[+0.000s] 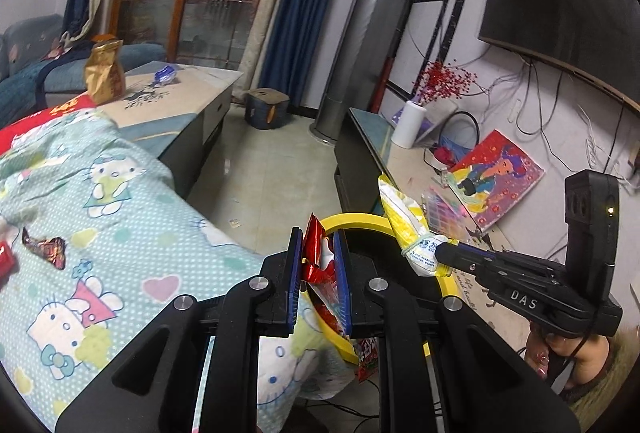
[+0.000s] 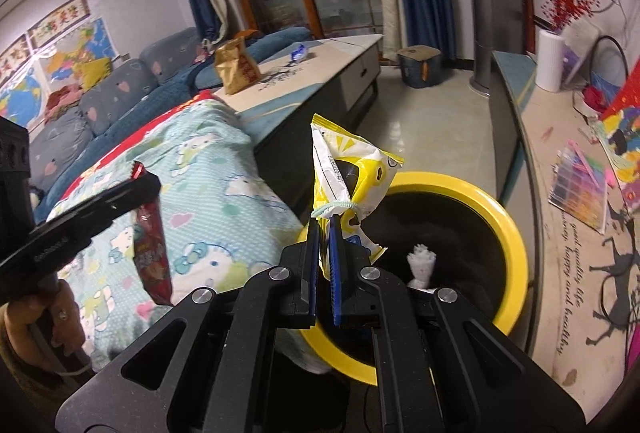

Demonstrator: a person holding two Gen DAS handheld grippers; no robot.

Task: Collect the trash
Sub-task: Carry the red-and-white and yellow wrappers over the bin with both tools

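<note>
Carrying step, both loads near the yellow-rimmed trash bin point(image 2: 516, 233): left hand-held gripper point(image 1: 318, 273) clamped on crumpled red snack wrapper point(image 1: 316, 253), right hand-held gripper point(image 2: 324, 265) pinched shut on banded yellow-and-white snack bag point(image 2: 352, 169); next, centring over the opening and releasing.

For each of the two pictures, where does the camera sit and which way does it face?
Left wrist: on left gripper, facing forward-down over red wrapper; right gripper and hand show.
Right wrist: on right gripper, facing yellow bag above yellow-rimmed bin; left gripper and hand show.
Shared: bin, both wrappers, cartoon blanket, coffee table.
</note>
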